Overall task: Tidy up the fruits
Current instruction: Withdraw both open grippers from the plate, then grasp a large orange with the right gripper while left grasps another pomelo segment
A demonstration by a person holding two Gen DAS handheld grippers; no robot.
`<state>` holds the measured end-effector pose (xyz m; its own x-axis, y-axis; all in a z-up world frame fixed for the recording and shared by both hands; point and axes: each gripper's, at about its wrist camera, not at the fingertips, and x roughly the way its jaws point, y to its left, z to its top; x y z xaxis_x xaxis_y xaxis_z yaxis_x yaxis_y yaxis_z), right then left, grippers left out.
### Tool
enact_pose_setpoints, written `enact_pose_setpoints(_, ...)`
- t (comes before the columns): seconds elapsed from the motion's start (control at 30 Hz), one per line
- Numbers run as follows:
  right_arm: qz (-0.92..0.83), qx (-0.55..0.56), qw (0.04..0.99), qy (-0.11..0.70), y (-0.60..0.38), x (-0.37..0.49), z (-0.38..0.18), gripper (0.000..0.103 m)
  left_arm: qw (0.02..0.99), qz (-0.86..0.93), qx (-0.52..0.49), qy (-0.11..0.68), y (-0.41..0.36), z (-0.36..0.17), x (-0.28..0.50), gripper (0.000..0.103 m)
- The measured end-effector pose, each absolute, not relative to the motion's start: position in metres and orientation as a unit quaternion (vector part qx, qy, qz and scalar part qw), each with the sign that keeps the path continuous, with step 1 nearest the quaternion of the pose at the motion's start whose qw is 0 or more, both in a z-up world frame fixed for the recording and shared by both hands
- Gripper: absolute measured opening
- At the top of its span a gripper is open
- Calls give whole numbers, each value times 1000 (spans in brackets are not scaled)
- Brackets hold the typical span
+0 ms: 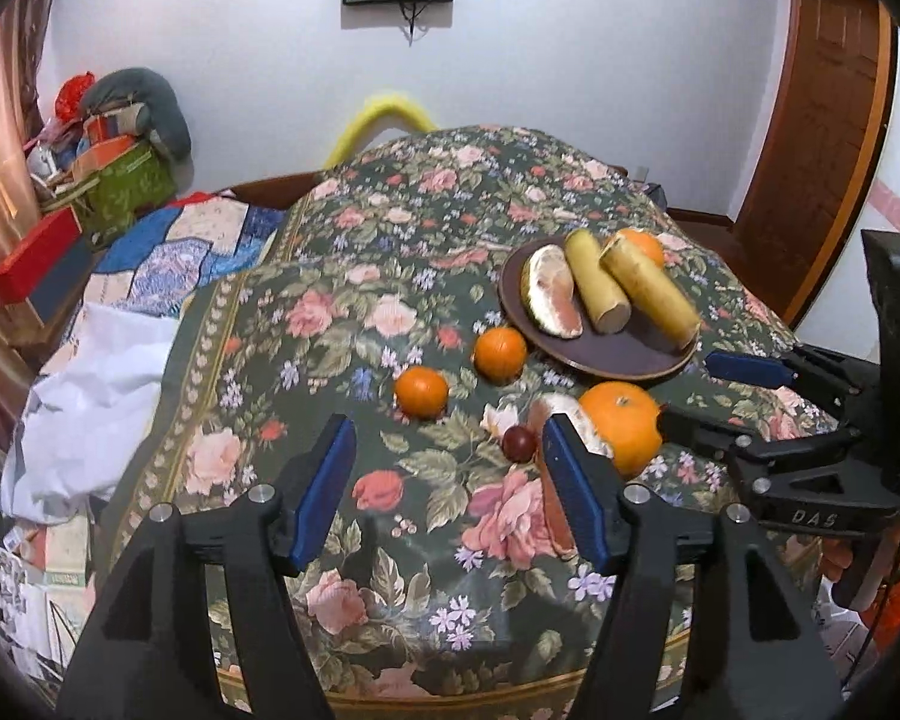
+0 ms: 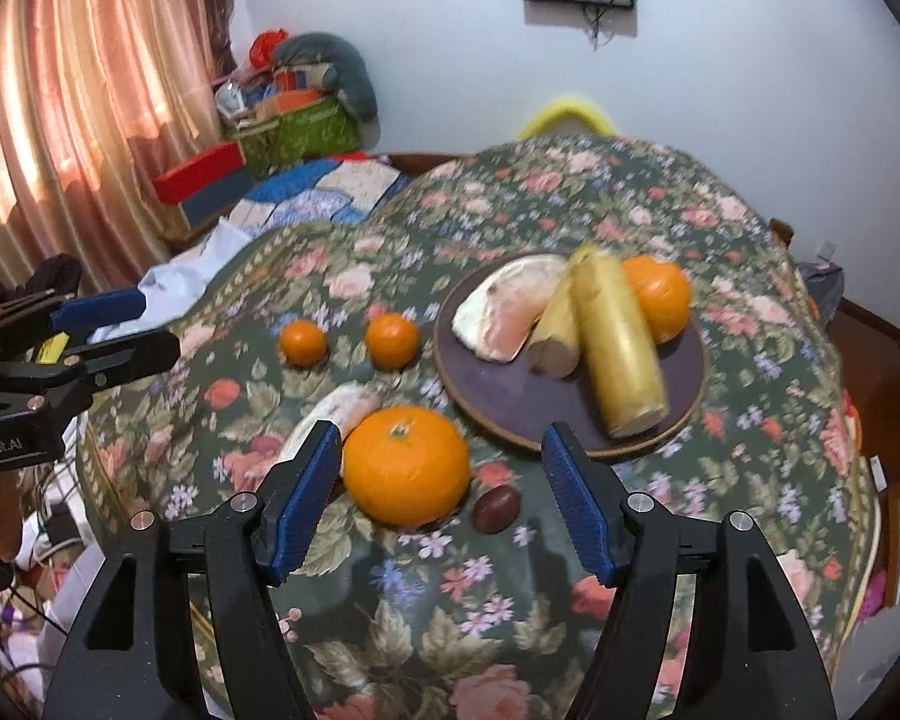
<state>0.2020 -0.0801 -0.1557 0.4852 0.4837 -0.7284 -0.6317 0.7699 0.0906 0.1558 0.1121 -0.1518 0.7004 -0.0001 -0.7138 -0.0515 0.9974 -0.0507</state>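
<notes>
Floral cloth [image 2: 510,618] fills the space right under both of my jaws, draped over the worktop. Both pairs of jaws are spread wide and hold nothing, touching no fruit.

My right gripper [image 2: 438,510] hovers with the large orange [image 2: 406,466] just ahead, between its blue pads but nearer the left one, and a small dark plum-like fruit [image 2: 496,508] beside it. Ahead and to the right sits the brown plate [image 2: 510,402], carrying a pomelo wedge [image 2: 504,315], two yellowish cylindrical pieces [image 2: 615,342], which I cannot identify, and another orange [image 2: 660,297]. Two small tangerines [image 2: 392,340] lie on the cloth, ahead and left of the plate.

My left gripper [image 1: 444,492] hangs lower left of the fruits. The large orange [image 1: 621,426] and a pale peeled piece [image 1: 570,414] lie just beyond its right pad. The tangerines are farther ahead.
</notes>
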Motion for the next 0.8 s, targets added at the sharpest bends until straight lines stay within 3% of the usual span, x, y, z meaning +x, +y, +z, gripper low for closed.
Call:
enact_pose_setpoints(0.27,331,-127,837,417,-62,210,-183,67,912,14,-46,407,119,-174,162,64)
enact_pose_setpoints(0.63,363,-92,815,443,-55,222,-194,68,907,15,-47,419,118,-185,168,64)
enact_pose_setpoints(0.8,377,-88,810,441,-53,220,-195,63,906,14,-41,420,115,-183,168,64)
